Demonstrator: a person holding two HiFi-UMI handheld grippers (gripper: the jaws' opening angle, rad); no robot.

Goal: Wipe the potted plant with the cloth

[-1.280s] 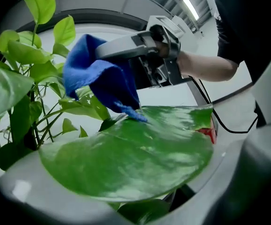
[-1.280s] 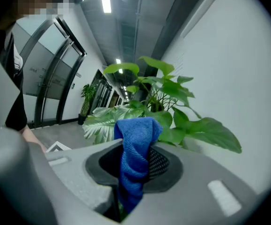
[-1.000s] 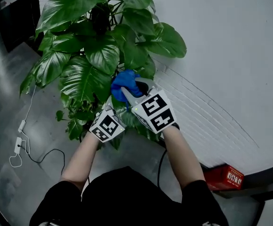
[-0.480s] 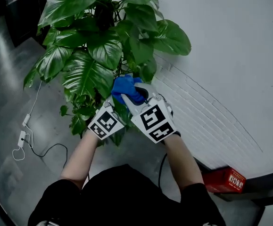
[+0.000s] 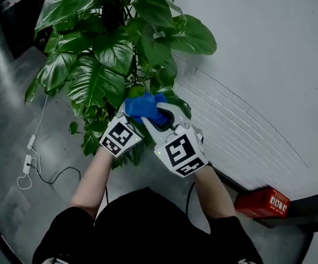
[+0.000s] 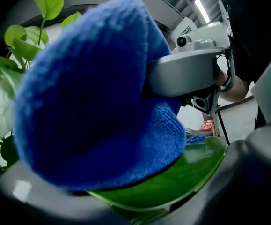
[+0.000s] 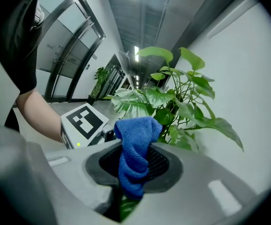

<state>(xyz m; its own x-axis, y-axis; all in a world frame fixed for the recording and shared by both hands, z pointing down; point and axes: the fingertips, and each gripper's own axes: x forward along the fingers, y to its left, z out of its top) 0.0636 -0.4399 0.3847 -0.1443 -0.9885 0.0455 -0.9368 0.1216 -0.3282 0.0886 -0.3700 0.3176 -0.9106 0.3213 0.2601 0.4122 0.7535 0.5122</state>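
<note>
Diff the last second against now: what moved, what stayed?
The right gripper drew back toward the person, dragging the blue cloth along the leaf, closer to the left gripper. Nothing grabbed or released. Unchanged: right fingers shut on the cloth, left gripper supporting the leaf from below, potted plant in place.

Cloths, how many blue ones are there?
1. The blue cloth is pinched in the right gripper, near the middle of the head view, and it presses on a green leaf of the plant. No other cloth shows, though leaves could hide one.
</note>
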